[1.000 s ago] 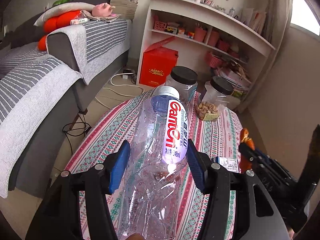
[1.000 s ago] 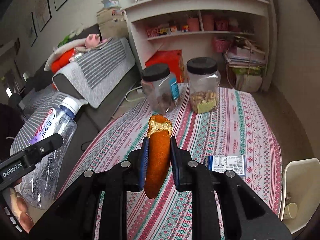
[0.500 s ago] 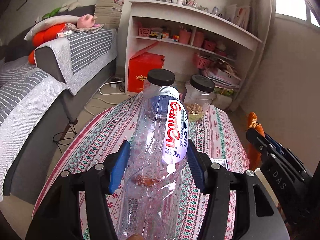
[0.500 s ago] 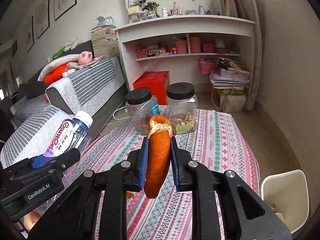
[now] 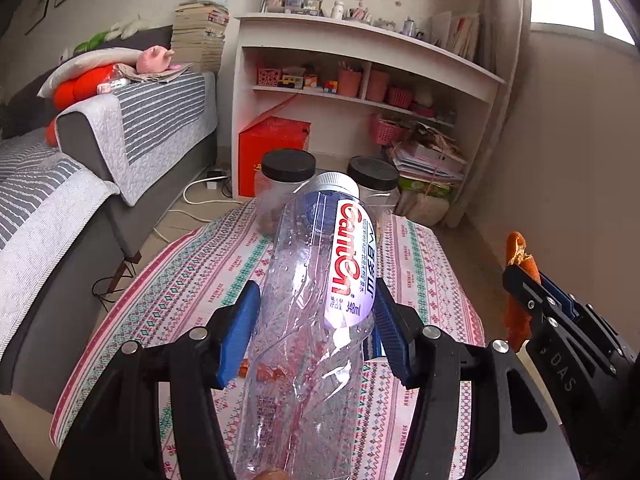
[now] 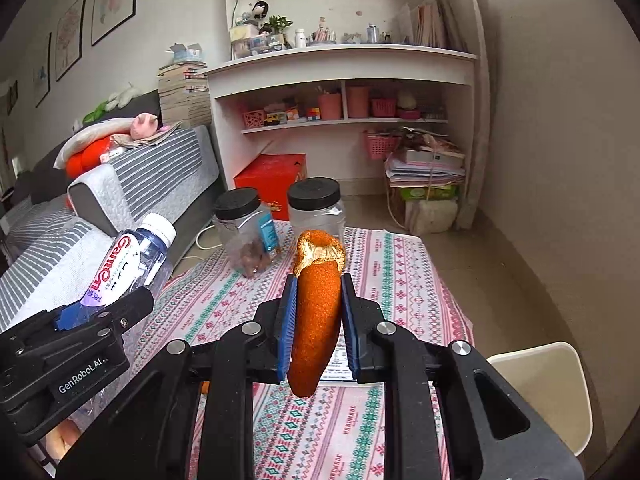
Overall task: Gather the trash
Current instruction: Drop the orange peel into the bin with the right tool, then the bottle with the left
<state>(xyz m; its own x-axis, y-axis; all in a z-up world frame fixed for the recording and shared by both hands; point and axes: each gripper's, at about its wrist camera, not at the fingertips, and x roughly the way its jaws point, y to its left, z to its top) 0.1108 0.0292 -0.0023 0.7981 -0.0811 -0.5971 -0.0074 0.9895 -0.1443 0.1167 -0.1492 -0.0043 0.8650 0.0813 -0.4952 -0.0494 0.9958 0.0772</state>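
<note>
My left gripper (image 5: 316,328) is shut on a crumpled clear plastic bottle (image 5: 316,280) with a white cap and a red-lettered label, held above the table. The same bottle (image 6: 132,260) shows at the left of the right wrist view, in the left gripper (image 6: 92,316). My right gripper (image 6: 316,320) is shut on a piece of orange peel (image 6: 316,312), upright between its blue pads. That peel (image 5: 516,292) and the right gripper (image 5: 532,284) appear at the right edge of the left wrist view.
A patterned tablecloth (image 6: 400,280) covers the table. Two black-lidded jars (image 6: 244,236) (image 6: 316,208) stand at its far end. A small printed packet (image 6: 340,364) lies under the right gripper. A white bin (image 6: 552,388) stands right of the table. A grey sofa (image 5: 120,152) runs along the left.
Both grippers have drawn back from the jars and tilted up with their loads still gripped; more of the shelf and wall shows. The white bin has slid further into the right wrist view.
</note>
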